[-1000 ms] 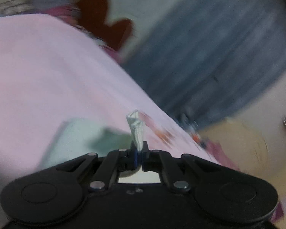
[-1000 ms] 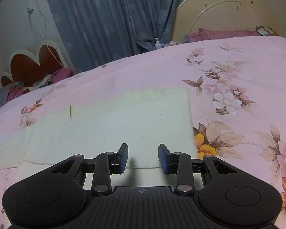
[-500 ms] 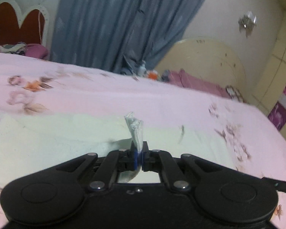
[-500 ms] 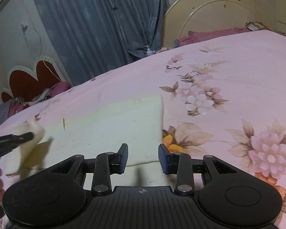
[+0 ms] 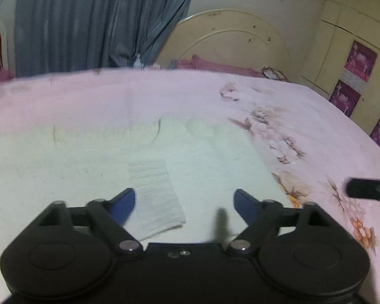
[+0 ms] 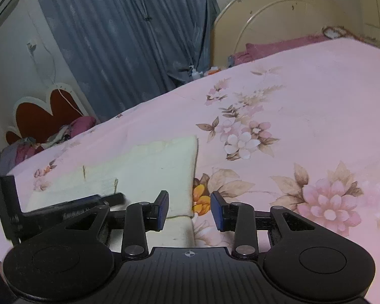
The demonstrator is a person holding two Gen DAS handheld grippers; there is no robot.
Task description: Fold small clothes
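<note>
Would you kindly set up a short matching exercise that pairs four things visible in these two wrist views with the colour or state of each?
Things:
1. left gripper
2. small white cloth
3. bedsheet
4. curtain

Colour or state:
A. pink with a flower print
B. grey-blue, hanging in folds
C. jaws wide apart, holding nothing
D. lying flat on the pale towel

Right pairs: 1-C, 2-D, 3-A, 4-B
</note>
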